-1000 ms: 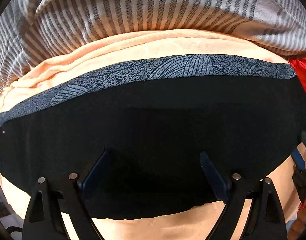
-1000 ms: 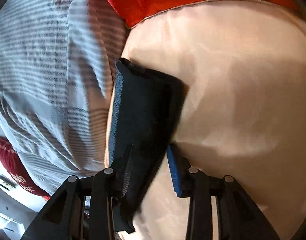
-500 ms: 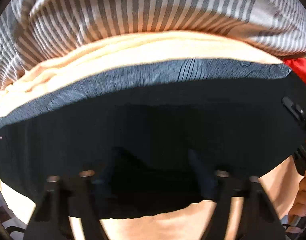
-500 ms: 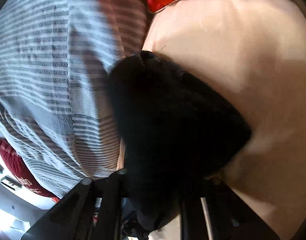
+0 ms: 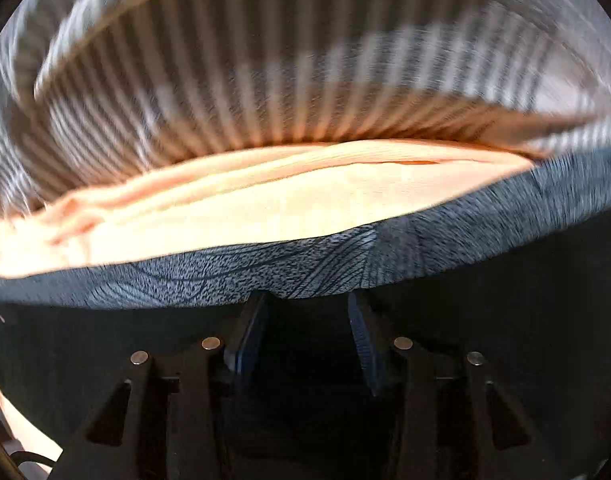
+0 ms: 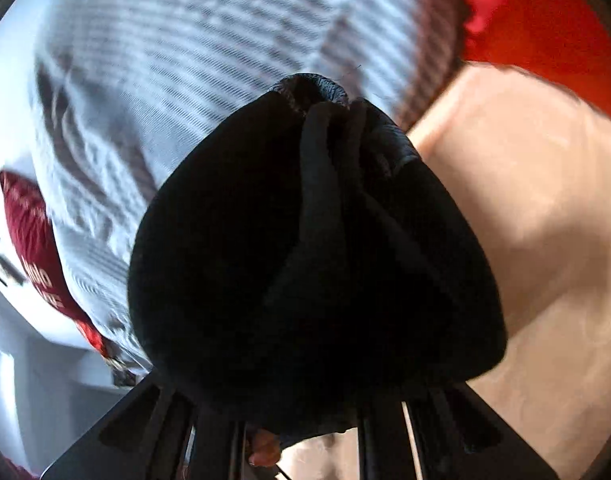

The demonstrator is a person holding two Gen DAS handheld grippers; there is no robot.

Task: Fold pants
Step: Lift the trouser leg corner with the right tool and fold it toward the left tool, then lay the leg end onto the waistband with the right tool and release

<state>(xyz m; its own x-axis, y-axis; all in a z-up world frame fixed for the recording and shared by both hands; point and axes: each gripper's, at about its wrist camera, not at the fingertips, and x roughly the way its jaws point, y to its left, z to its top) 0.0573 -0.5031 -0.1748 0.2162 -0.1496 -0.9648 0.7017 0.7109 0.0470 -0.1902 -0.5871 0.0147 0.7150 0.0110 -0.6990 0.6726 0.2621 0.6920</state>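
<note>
The black pants with a grey patterned waistband lie on a peach sheet. My left gripper sits over the black fabric at the waistband edge, its jaws narrowed with cloth between the blue pads. In the right wrist view a bunched black fold of the pants is lifted and covers my right gripper; its fingertips are hidden in the cloth, which hangs from them above the peach sheet.
A grey-and-white striped blanket lies beyond the sheet, also in the right wrist view. A red cloth is at the far right corner. A dark red pillow lies at the left.
My left gripper moved forward to the waistband and its jaws narrowed on the fabric. My right gripper closed on the pants edge and lifted it, so the cloth now bunches over the fingers.
</note>
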